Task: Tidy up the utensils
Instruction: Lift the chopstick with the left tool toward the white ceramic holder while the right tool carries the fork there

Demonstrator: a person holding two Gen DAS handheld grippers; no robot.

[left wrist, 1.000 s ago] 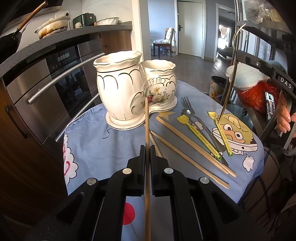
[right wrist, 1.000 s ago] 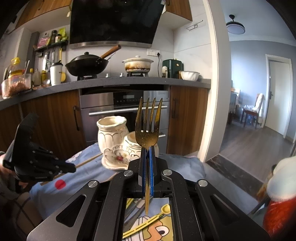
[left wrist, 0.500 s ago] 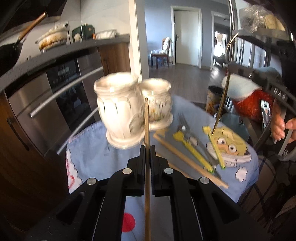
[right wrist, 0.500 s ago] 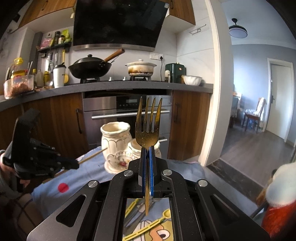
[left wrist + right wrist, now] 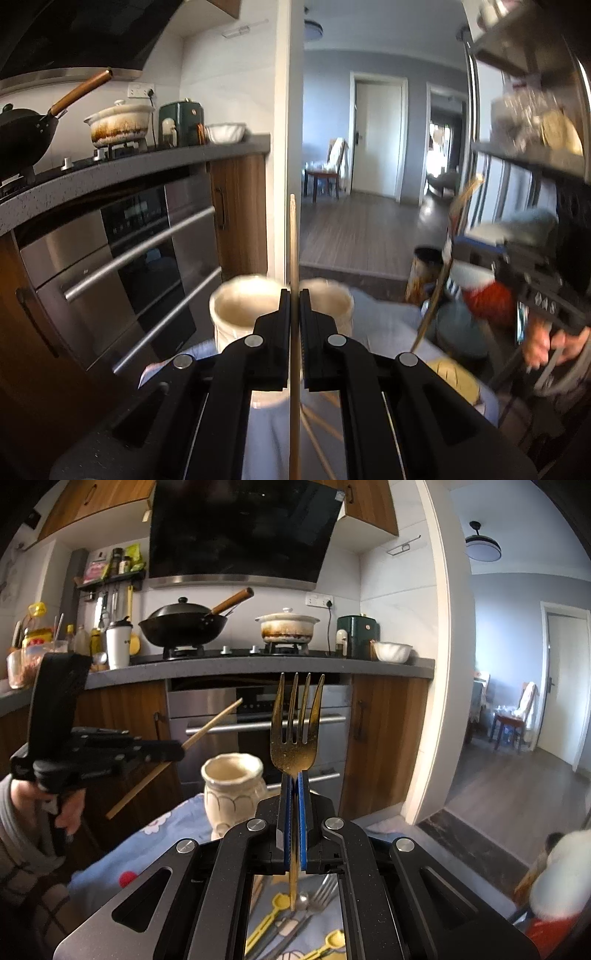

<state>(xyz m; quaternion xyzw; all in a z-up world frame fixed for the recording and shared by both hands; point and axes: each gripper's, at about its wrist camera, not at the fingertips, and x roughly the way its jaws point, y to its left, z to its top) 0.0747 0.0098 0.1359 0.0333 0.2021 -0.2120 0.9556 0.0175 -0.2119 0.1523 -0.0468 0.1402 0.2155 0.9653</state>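
Observation:
My left gripper (image 5: 294, 295) is shut on a wooden chopstick (image 5: 293, 240) that sticks up and forward past the fingertips. Just beyond and below it stand two white ceramic jars, the taller (image 5: 236, 306) and the shorter (image 5: 328, 299). My right gripper (image 5: 294, 775) is shut on a gold fork (image 5: 295, 731), tines up. From the right wrist view the left gripper (image 5: 177, 747) holds its chopstick (image 5: 210, 723) slanted, up and left of the tall jar (image 5: 231, 786). Yellow spoons (image 5: 273, 908) and a silver fork (image 5: 321, 890) lie on the blue cloth (image 5: 147, 849).
The jars stand at the cloth's far edge, with a steel oven (image 5: 207, 716) and a kitchen counter (image 5: 258, 666) close behind. More chopsticks (image 5: 321, 428) lie on the cloth. A metal shelf rack (image 5: 517, 155) and a red and white plush toy (image 5: 487, 295) are to the right.
Both grippers have risen, the left one more and tilted upward. The jars have dropped low in the left wrist view, and the chopstick tip now stands above their rims.

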